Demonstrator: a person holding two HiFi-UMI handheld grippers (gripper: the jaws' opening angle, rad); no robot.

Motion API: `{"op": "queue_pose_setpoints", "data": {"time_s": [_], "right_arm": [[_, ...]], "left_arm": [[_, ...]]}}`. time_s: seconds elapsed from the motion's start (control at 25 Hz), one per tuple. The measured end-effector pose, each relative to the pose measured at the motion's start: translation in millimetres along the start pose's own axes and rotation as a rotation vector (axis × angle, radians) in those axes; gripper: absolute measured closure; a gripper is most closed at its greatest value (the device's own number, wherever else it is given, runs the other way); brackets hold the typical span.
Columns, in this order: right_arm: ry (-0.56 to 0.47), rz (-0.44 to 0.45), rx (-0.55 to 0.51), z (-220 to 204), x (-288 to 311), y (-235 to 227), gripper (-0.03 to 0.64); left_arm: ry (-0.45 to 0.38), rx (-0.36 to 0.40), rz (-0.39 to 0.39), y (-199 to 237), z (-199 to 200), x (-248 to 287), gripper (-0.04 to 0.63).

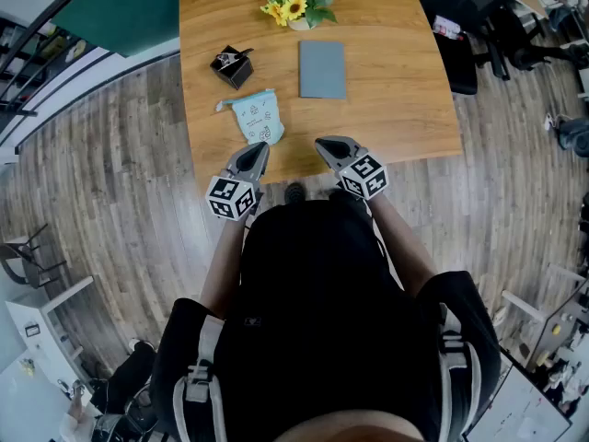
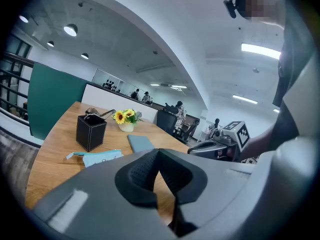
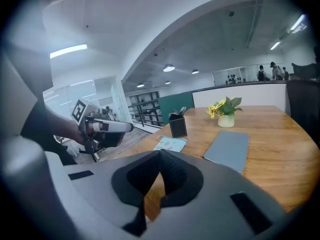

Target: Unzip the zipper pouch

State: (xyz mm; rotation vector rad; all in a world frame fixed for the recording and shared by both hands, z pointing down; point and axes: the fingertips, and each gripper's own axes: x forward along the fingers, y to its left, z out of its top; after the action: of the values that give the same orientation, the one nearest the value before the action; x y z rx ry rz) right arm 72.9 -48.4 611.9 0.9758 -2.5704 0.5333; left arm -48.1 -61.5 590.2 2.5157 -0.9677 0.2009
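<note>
A light blue zipper pouch [image 1: 257,117] lies flat on the wooden table [image 1: 396,109], near the front edge, with its pull tab pointing left. My left gripper [image 1: 260,149] hovers just in front of the pouch, jaws shut and empty. To the right of the pouch, over the table's front edge, my right gripper [image 1: 323,143] is also shut on nothing. The left gripper view shows the pouch [image 2: 98,157] beyond the closed jaws [image 2: 159,153]. In the right gripper view the pouch [image 3: 170,144] lies ahead of the closed jaws [image 3: 160,156].
A black pen holder [image 1: 232,65] stands behind the pouch to the left. A grey notebook [image 1: 321,69] lies behind it to the right. A pot of sunflowers [image 1: 297,3] sits at the table's far edge. Office chairs [image 1: 469,17] crowd the far right.
</note>
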Motion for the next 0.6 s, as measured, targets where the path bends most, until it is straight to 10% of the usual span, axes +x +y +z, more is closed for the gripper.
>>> {"op": "queue_pose_setpoints", "data": {"time_s": [0.6], "right_arm": [[0.005,0.013,-0.018,2,8,13,0.612]], "left_arm": [[-0.007,0.036,-0.009,3,1,-7,0.6]]}}
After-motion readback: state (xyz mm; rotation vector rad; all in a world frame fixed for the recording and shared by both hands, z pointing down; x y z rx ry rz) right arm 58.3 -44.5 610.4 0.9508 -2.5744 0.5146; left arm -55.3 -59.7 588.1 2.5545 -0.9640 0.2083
